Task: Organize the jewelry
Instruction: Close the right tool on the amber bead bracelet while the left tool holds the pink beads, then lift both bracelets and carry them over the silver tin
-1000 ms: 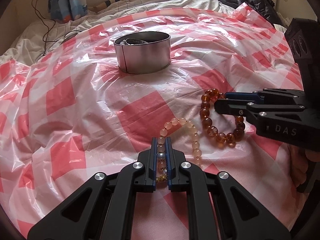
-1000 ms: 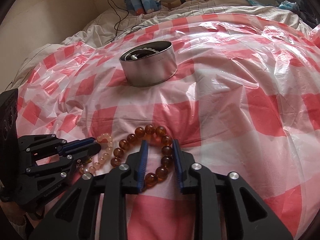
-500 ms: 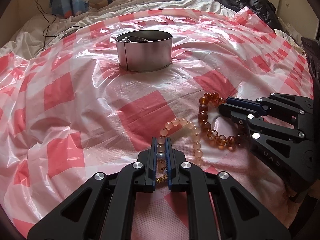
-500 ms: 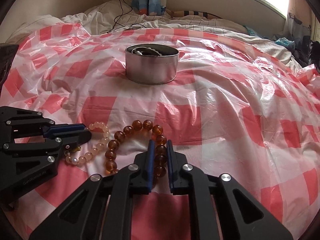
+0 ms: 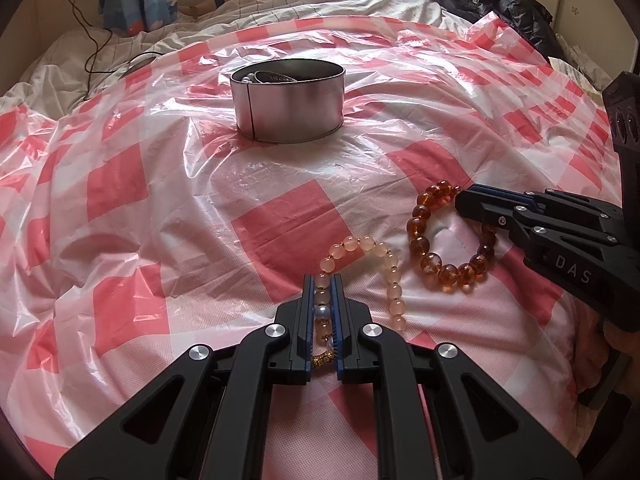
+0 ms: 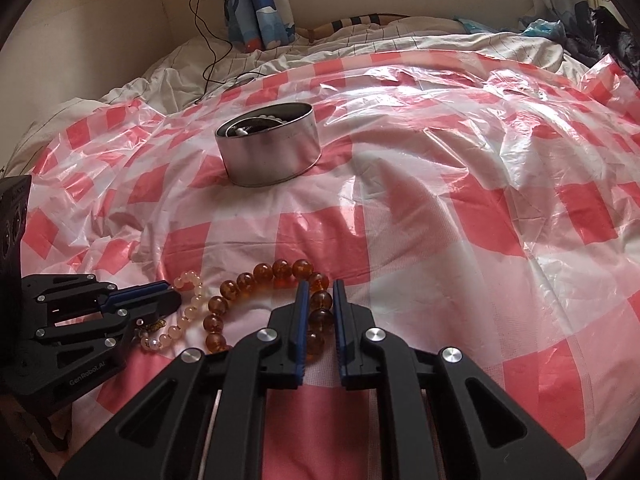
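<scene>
A pale pink bead bracelet (image 5: 376, 254) lies on the red-checked plastic sheet. My left gripper (image 5: 322, 284) is shut on its near strand; the bracelet also shows in the right wrist view (image 6: 192, 296). An amber bead bracelet (image 5: 424, 240) lies just to its right. My right gripper (image 6: 320, 288) is shut on the amber bracelet (image 6: 280, 270), with beads pinched between the blue pads; the gripper shows in the left wrist view (image 5: 464, 200). A round metal tin (image 5: 288, 100) holding jewelry stands further back, also in the right wrist view (image 6: 268, 152).
The checked sheet (image 5: 120, 184) covers a soft, wrinkled bed. A black cable (image 5: 92, 52) and white bedding lie at the back left. Dark bags (image 5: 508, 8) sit at the back right. A blue patterned curtain (image 6: 256, 4) hangs by the wall.
My right gripper has closed on the amber bracelet over the last second. My left gripper has stayed shut on the pink bracelet. Both views have shifted a little.
</scene>
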Demonstrator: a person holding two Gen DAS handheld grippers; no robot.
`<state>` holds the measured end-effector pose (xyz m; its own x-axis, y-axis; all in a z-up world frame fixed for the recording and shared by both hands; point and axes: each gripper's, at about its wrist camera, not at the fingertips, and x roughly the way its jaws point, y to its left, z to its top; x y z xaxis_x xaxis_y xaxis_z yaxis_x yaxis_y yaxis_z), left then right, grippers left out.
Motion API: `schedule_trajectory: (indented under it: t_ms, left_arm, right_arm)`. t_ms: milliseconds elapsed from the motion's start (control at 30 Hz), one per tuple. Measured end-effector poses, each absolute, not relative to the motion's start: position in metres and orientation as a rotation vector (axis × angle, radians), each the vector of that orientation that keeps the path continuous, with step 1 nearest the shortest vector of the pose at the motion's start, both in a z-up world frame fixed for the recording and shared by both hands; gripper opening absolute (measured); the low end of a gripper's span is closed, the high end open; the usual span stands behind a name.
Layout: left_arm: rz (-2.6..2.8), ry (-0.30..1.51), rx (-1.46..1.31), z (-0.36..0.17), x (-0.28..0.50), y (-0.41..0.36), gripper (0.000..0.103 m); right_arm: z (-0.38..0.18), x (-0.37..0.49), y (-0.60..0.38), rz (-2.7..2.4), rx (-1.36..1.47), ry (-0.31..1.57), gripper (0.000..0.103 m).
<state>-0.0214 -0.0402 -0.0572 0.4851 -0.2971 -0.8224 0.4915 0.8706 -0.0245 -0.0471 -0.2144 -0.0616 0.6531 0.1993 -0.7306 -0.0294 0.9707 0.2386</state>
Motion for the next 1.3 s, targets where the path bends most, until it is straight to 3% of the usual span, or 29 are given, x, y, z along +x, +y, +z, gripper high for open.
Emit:
schedule_trajectory:
  t_ms: [467, 833, 1300]
  left_arm:
    - [-0.479, 0.938, 0.104, -0.049, -0.015, -0.023, 0.007]
    - [-0.502, 0.869, 0.071, -0.027, -0.020, -0.022, 0.007]
    - [-0.448, 0.786, 0.222, -0.014, -0.030, -0.056, 0.007]
  right_arm:
    - [-0.059, -0.026, -0.231, 0.253, 0.428, 0.926, 0.012]
    - [-0.038, -0.026, -0.251, 0.352, 0.683, 0.814, 0.012]
    - [-0.020, -0.027, -0.245, 0.379, 0.644, 0.758, 0.012]
